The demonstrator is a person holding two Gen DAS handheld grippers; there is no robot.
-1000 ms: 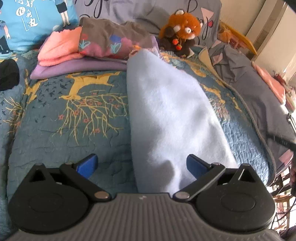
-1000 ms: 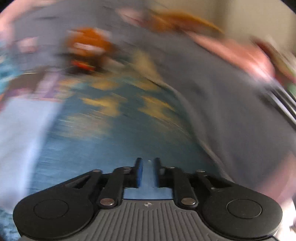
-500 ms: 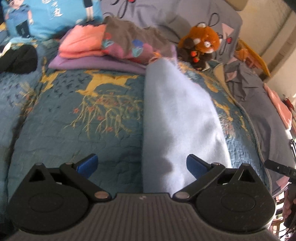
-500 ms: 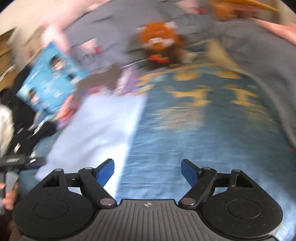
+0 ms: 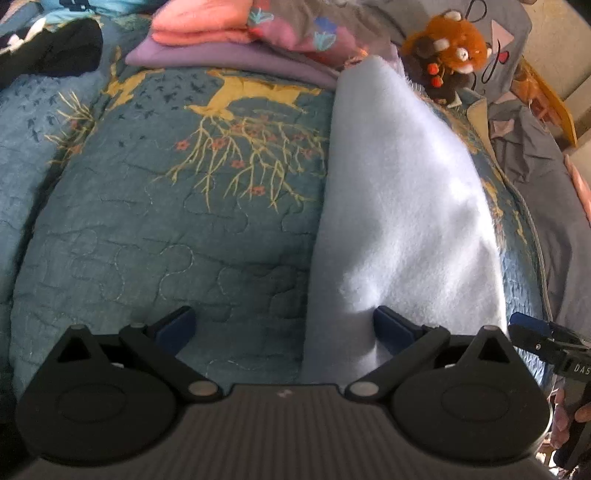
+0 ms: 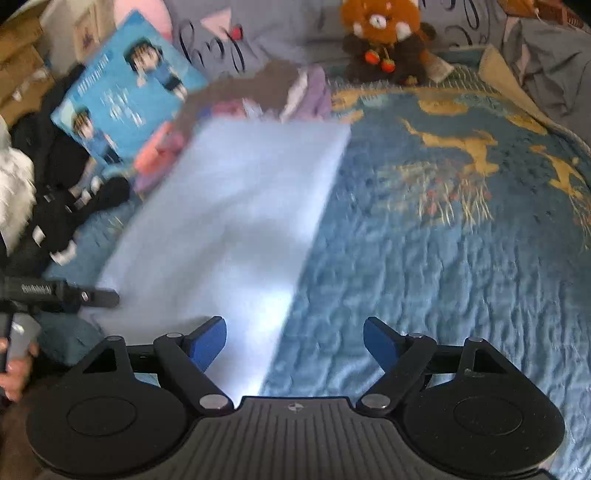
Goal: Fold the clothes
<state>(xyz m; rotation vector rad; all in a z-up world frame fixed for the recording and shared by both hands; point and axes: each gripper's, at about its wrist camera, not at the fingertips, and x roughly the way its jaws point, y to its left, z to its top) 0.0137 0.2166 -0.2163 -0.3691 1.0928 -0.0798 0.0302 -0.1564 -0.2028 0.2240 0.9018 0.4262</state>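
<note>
Pale blue cloth (image 5: 399, 206) lies folded lengthwise on the bed (image 5: 147, 240). Right tongs (image 6: 294, 341), narrow a second ago, now gape empty over its near right edge; left tongs (image 5: 284, 326) stay wide, ready for the next fold.

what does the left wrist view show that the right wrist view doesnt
Only the left wrist view: the left tool, open, with the near edge of the light blue fleece between its fingers, the right finger resting on it; and the yellow tree pattern on the quilt.

Only the right wrist view: the right tool, open over the fleece's near corner, and the whole blue cartoon cushion.

Both: the fleece folded into a long strip, the teal quilt, the pile of folded clothes, and the red panda plush.
</note>
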